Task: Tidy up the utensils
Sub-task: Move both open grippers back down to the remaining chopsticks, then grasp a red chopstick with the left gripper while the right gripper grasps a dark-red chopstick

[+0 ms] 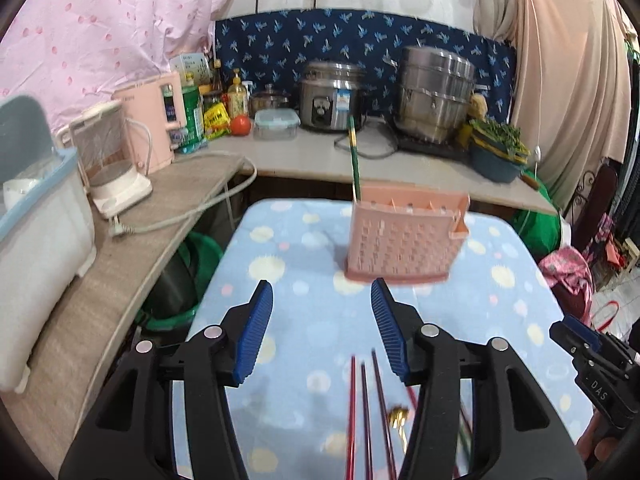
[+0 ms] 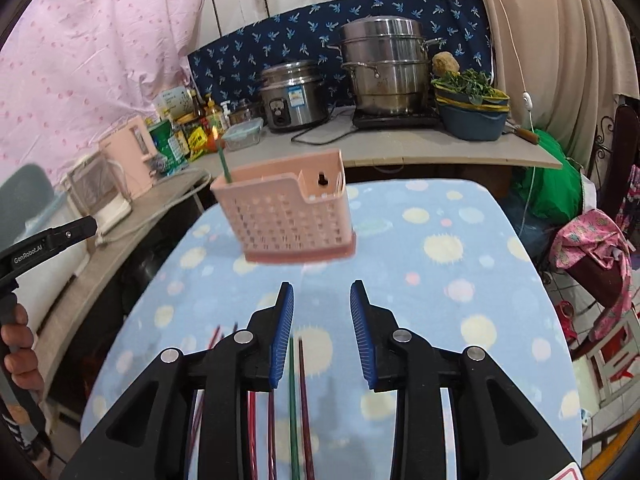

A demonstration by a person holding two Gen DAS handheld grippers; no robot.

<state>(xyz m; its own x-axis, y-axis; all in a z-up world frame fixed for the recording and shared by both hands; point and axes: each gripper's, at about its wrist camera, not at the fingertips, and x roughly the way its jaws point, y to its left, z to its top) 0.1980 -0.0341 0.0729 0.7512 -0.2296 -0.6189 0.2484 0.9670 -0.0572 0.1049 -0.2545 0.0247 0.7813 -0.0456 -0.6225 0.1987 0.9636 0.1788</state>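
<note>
A pink perforated utensil holder (image 1: 404,238) stands on the blue dotted cloth; it also shows in the right wrist view (image 2: 288,216). One green chopstick (image 1: 354,156) stands upright in its left end, also seen in the right wrist view (image 2: 224,164). Several red and dark chopsticks (image 1: 362,412) and a gold utensil (image 1: 398,420) lie on the cloth below my left gripper (image 1: 322,300), which is open and empty. My right gripper (image 2: 322,300) is open and empty above red and green chopsticks (image 2: 296,408). The right gripper's body also shows at the left view's right edge (image 1: 592,364).
A counter behind the table carries a rice cooker (image 1: 330,98), a steel steamer pot (image 1: 434,92), a bowl of greens (image 1: 496,148), a lidded container (image 1: 276,124) and bottles. A pink appliance (image 1: 154,116), a kettle and a loose cord (image 1: 188,216) lie on the left shelf.
</note>
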